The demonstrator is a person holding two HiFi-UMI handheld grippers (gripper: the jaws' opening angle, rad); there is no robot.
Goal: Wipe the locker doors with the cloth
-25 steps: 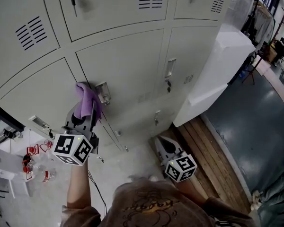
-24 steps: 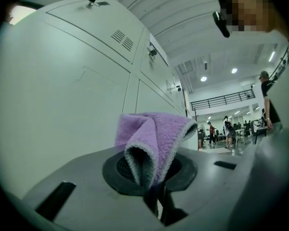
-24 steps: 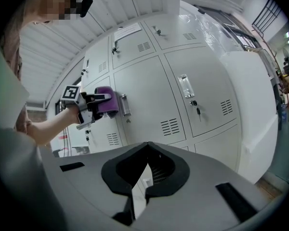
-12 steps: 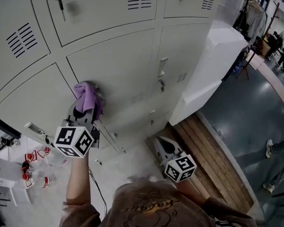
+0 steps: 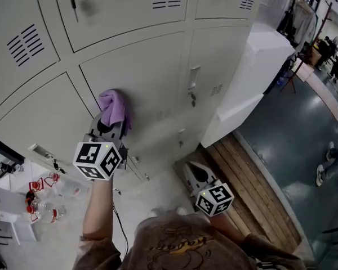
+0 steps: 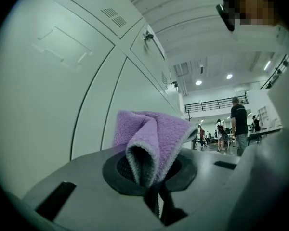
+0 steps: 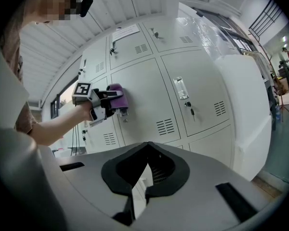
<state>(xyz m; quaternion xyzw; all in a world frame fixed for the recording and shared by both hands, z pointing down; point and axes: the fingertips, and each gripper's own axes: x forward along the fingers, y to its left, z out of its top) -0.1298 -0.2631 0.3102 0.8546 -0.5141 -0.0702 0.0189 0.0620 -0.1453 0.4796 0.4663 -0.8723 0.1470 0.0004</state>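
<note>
A purple cloth [image 5: 114, 107] is pinched in my left gripper [image 5: 109, 124], which is shut on it and presses it against a grey locker door [image 5: 152, 77] in the middle row. In the left gripper view the cloth [image 6: 151, 138] bunches up out of the jaws, close to the door [image 6: 62, 90]. From the right gripper view the cloth [image 7: 116, 91] sits just above that door's latch [image 7: 124, 113]. My right gripper [image 5: 192, 173] hangs low, away from the lockers, its jaws together with nothing held.
Neighbouring doors carry handles and key locks [image 5: 194, 86]. A white cabinet [image 5: 253, 72] stands right of the lockers beside wooden boards [image 5: 253, 179]. Bottles [image 5: 42, 207] lie on the floor at the left. People stand in the hall beyond [image 6: 239, 124].
My left gripper has slid the cloth a little to the right and upward across the door. The right gripper has stayed where it was.
</note>
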